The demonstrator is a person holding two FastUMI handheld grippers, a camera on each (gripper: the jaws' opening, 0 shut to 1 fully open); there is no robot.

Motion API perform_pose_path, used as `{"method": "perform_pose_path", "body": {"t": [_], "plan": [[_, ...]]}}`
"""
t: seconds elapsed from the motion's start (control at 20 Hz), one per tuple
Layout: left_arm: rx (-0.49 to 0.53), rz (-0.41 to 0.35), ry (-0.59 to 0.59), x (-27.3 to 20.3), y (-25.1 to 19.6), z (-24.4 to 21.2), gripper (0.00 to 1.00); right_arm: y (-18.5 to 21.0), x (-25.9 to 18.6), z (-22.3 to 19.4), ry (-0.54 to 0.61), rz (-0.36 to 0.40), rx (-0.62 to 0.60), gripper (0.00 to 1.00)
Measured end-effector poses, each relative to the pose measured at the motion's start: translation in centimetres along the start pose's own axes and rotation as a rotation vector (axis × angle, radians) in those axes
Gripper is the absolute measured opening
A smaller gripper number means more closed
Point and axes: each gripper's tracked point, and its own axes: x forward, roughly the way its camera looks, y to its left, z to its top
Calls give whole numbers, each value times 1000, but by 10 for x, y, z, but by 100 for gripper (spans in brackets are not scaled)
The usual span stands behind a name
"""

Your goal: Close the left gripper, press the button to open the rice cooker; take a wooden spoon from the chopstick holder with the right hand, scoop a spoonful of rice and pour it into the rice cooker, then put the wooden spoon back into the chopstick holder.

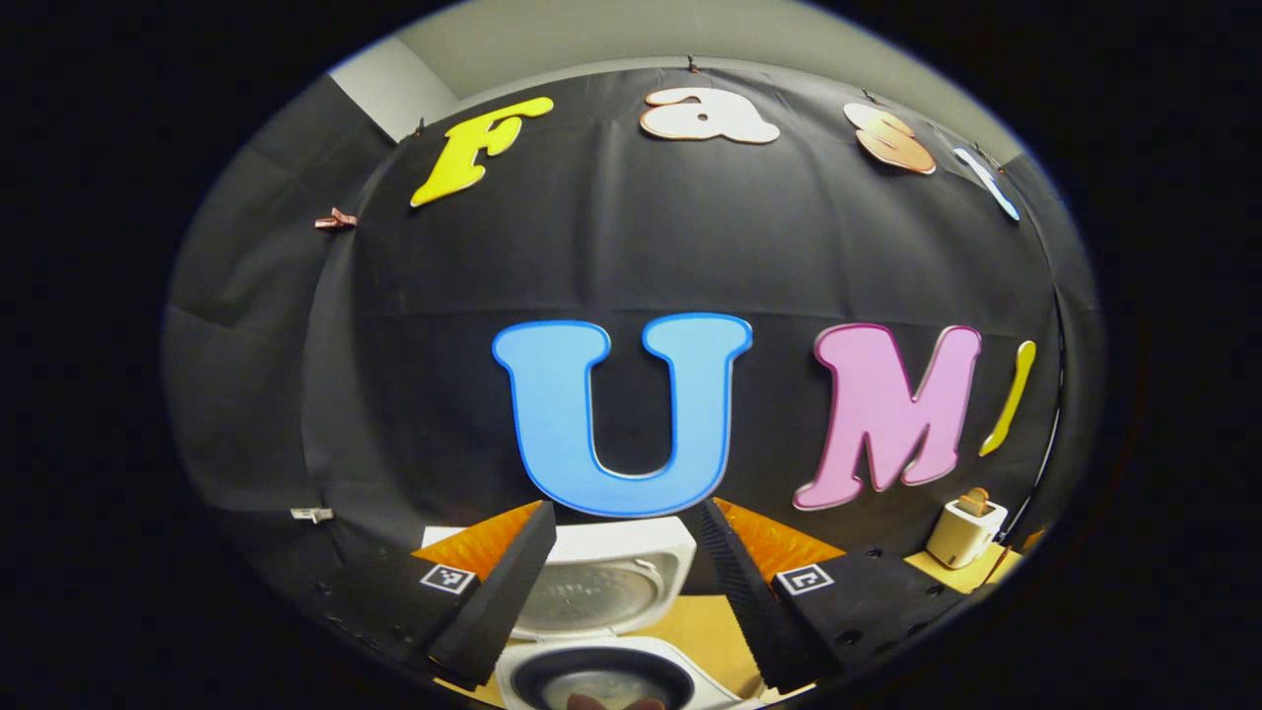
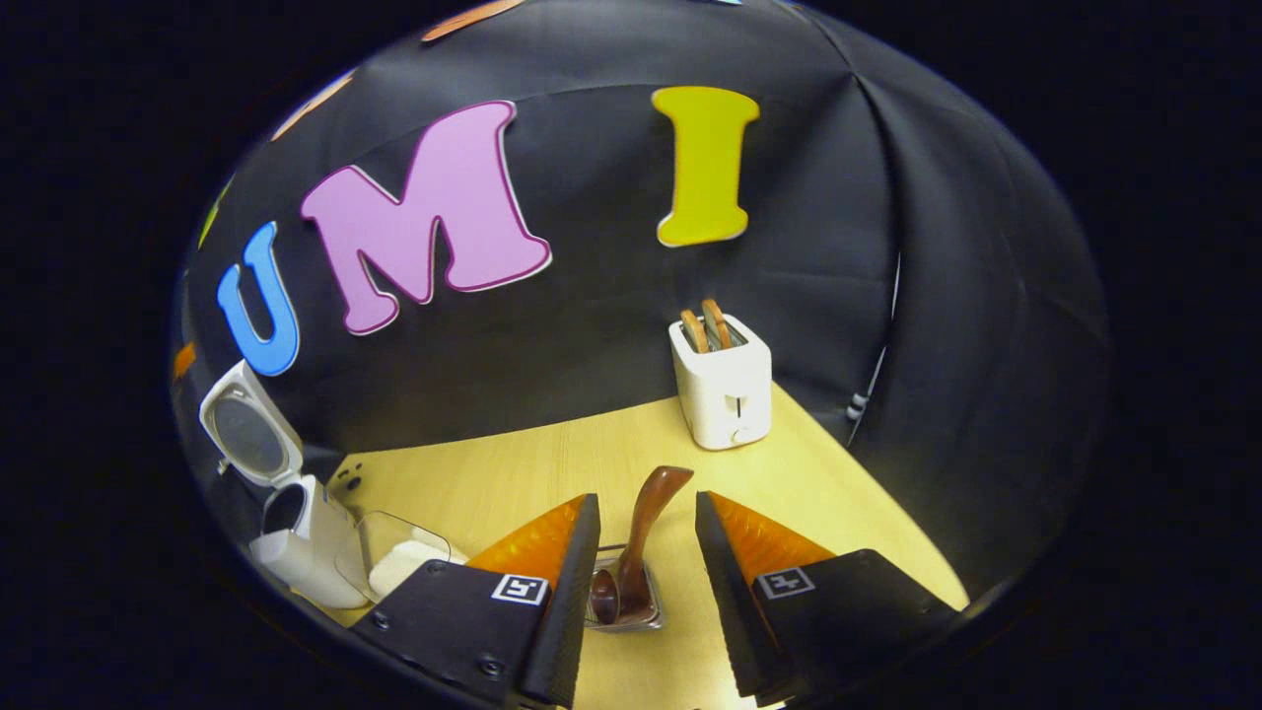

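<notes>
Wooden spoon [image 2: 646, 537], stiff, light and smooth, stands in the chopstick holder [image 2: 625, 603] at 12 o'clock between your parted right gripper [image 2: 646, 582] fingers; take its handle mid-length.

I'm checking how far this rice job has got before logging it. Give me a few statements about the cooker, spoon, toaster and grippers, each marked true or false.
1. The rice cooker has its lid open. True.
2. The right gripper is shut on the wooden spoon. False: its fingers stand apart on either side of the spoon, not pressing it.
3. The spoon stands in the holder. True.
4. The toaster is empty. False: two slices stick out of its top.
5. The left gripper is shut. False: its fingers are spread wide, with the cooker seen between them.
</notes>
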Motion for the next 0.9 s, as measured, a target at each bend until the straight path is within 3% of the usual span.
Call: {"method": "perform_pose_path", "body": {"t": [0.15, 0.25, 0.6, 0.9], "plan": [[18, 37, 12, 30, 19, -6, 95, 5, -17, 17, -18, -27, -166, 63], [9, 51, 44, 47, 26, -17, 95, 14, -25, 24, -33, -28, -212, 63], [102, 59, 88, 100, 38, -40, 95, 42, -50, 20, -42, -9, -196, 58], [32, 66, 201, 103, 43, -80, 95, 43, -60, 18, -27, -23, -219, 58]]}}
